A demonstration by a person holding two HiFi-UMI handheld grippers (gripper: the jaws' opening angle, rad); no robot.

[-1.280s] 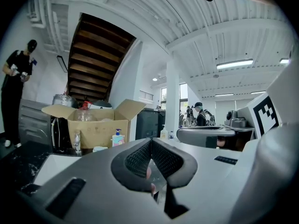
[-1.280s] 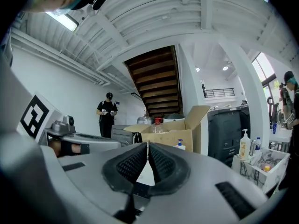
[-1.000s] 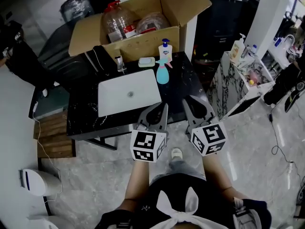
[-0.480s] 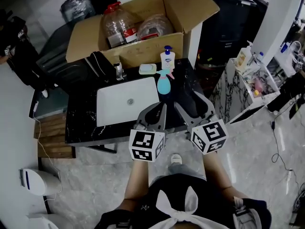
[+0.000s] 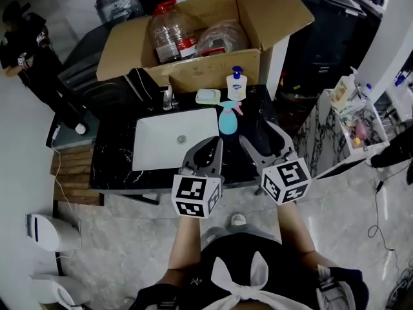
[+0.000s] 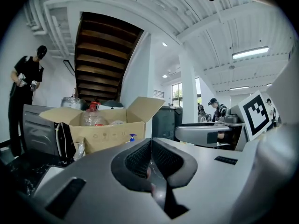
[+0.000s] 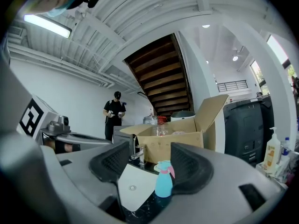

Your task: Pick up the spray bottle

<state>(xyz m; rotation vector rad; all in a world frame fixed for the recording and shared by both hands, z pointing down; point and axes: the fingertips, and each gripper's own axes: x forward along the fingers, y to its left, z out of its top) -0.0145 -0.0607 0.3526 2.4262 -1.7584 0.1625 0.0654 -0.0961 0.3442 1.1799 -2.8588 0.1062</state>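
The spray bottle (image 5: 227, 118), teal with a pink trigger, stands upright on the black counter (image 5: 116, 166) just right of the white sink. My right gripper (image 5: 263, 136) hovers over the counter's front right part, a little short of the bottle. Its jaws are opening, and nothing is between the pads. In the right gripper view the spray bottle (image 7: 163, 183) shows ahead through the gap of the right gripper (image 7: 149, 161), close to the right pad. My left gripper (image 5: 206, 148) is over the sink's front edge. In its own view the left gripper (image 6: 150, 149) has its pads together on nothing.
A white sink (image 5: 174, 137) with a chrome faucet (image 5: 168, 99) fills the counter's middle. Behind the bottle are a green soap dish (image 5: 208, 96) and a white pump bottle (image 5: 237, 84). An open cardboard box (image 5: 193, 50) holds plastic jugs. A marble cabinet (image 5: 335, 124) stands at the right. A person in black (image 5: 32, 44) stands far left.
Both grippers have moved forward over the counter, toward the bottle. The right gripper's jaws have spread apart. The left gripper's jaws stay together.
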